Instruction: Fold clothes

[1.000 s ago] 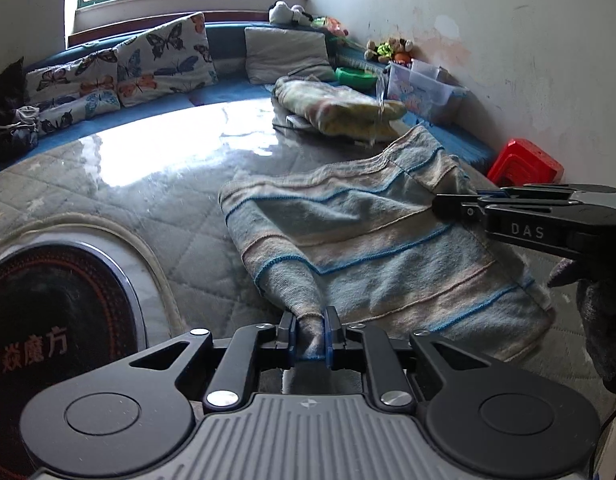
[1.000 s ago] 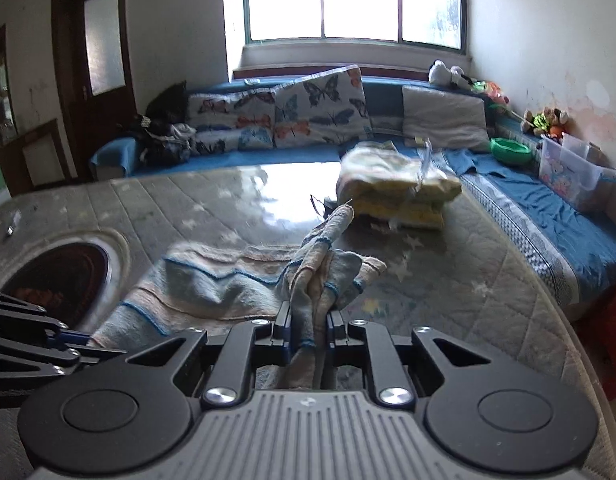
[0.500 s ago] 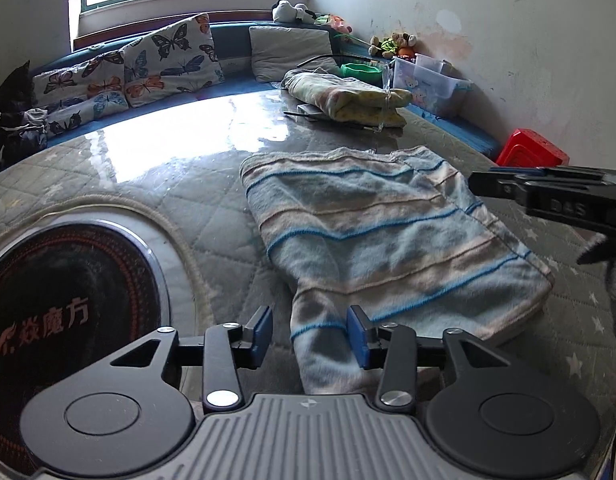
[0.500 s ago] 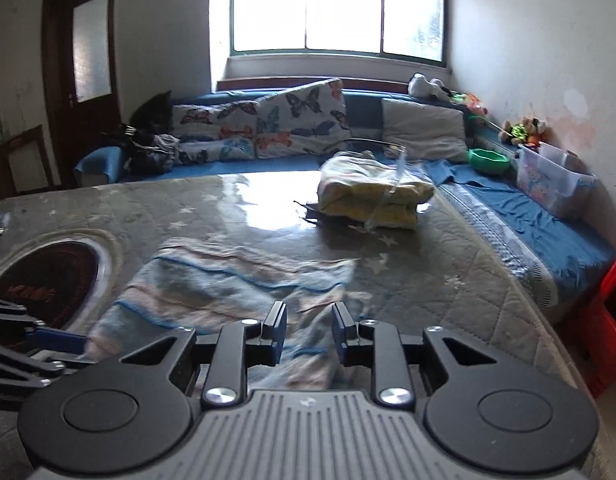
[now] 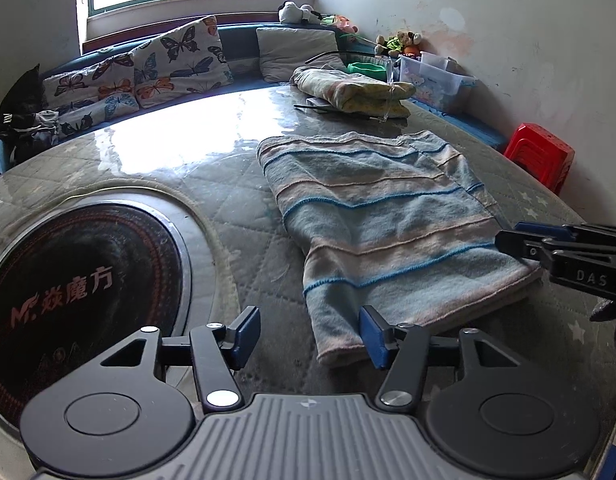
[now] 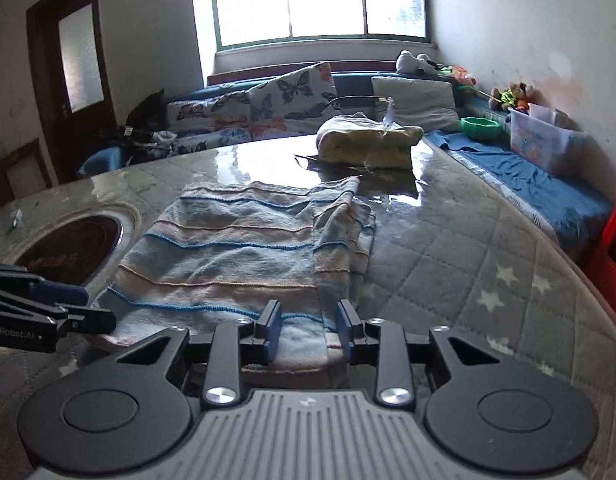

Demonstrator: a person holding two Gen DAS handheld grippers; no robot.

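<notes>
Striped terry, pale blue and cream: the towel (image 5: 384,224) lies folded flat on the quilted table (image 5: 156,168), its near edge by both tongs. I've just been opening both. My left tongs (image 5: 308,338) stand wide with only the towel's near corner under the right finger, nothing pinched; my right tongs (image 6: 308,330) are narrower, parted above the near hem, not pressing it. I judge this the release after a fold. At ten o'clock sits the dark round burner (image 5: 80,280); at one o'clock a yellow bundle (image 5: 348,90), well apart. Nothing blocks the next fold.
</notes>
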